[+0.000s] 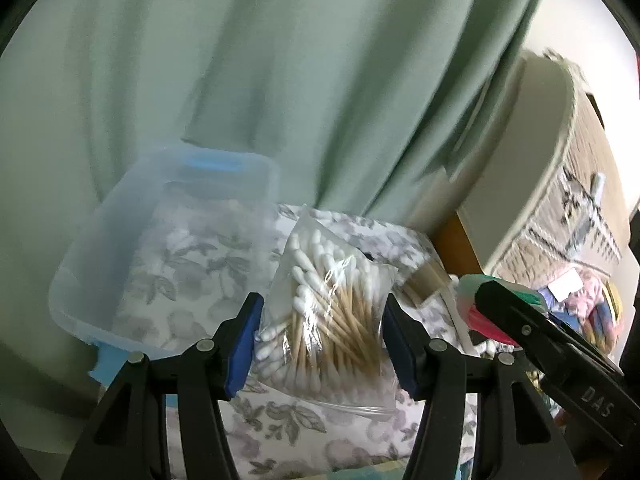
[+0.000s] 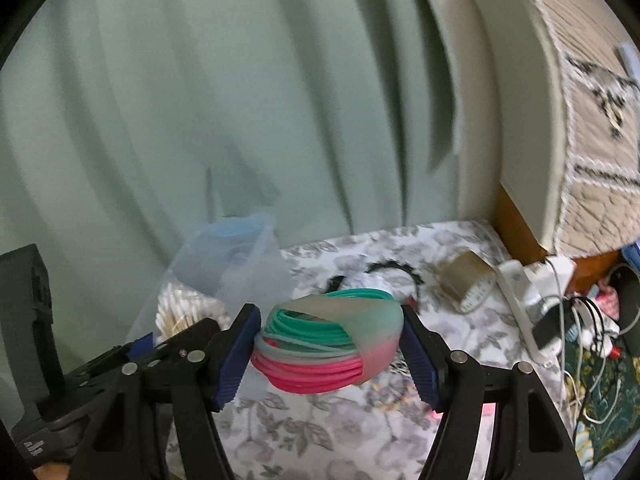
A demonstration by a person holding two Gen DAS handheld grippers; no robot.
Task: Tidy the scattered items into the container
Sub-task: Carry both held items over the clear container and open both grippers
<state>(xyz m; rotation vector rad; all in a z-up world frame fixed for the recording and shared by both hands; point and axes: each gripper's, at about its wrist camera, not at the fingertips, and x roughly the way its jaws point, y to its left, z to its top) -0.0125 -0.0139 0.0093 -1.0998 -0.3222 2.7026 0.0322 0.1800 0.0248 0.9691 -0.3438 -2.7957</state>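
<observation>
My left gripper (image 1: 320, 340) is shut on a clear bag of cotton swabs (image 1: 332, 312) and holds it above the floral cloth, just right of the clear plastic container (image 1: 100, 248) with blue latches. My right gripper (image 2: 330, 350) is shut on a bundle of teal and pink cord (image 2: 324, 348) wrapped in a paper band, lifted above the cloth. The right gripper and its bundle (image 1: 492, 312) show at the right of the left wrist view. The swab bag (image 2: 184, 312) and container (image 2: 236, 256) show at the left of the right wrist view.
On the floral cloth (image 2: 320, 432) lie a black hair band (image 2: 396, 270), a roll of brown tape (image 2: 464, 276) and a white charger (image 2: 520, 292) with cables. A green curtain (image 2: 240, 100) hangs behind. A padded cushion (image 2: 560, 120) stands at the right.
</observation>
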